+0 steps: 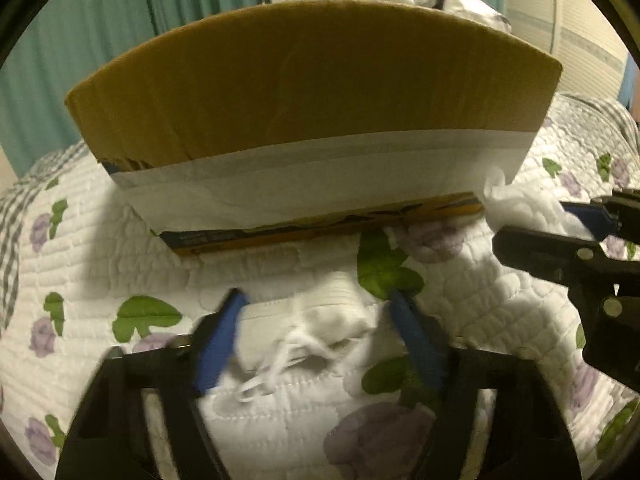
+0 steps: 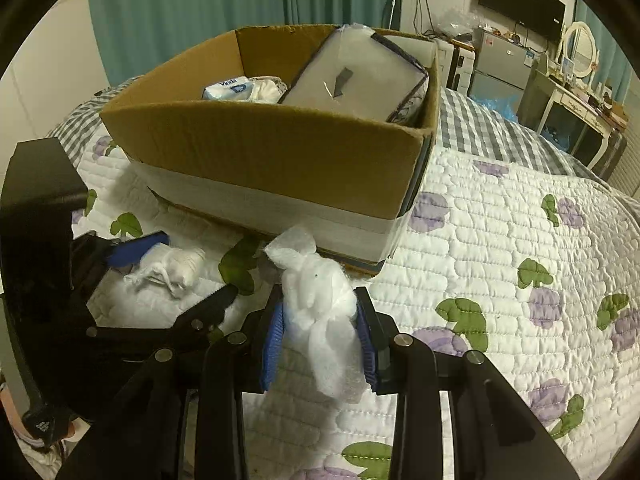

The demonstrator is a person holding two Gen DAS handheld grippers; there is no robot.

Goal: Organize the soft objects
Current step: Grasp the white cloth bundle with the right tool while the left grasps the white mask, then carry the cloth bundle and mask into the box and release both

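A cardboard box (image 1: 312,80) stands on the flowered quilt; in the right wrist view the box (image 2: 280,160) holds a tissue pack (image 2: 240,89) and a clear-wrapped package (image 2: 356,76). My left gripper (image 1: 316,320) is open around a small white rolled cloth with loose strings (image 1: 316,324), which lies on the quilt; the same cloth shows in the right wrist view (image 2: 172,268). My right gripper (image 2: 320,324) is shut on a white fluffy wad (image 2: 320,308), held just in front of the box's near corner. The wad also shows in the left wrist view (image 1: 516,204).
The quilt (image 2: 500,260) covers the bed around the box. A checked sheet (image 2: 476,128) lies behind. A fridge (image 2: 500,64), a dressing table with mirror (image 2: 576,80) and a wall screen (image 2: 520,0) stand at the far right. Teal curtains (image 2: 192,4) hang behind.
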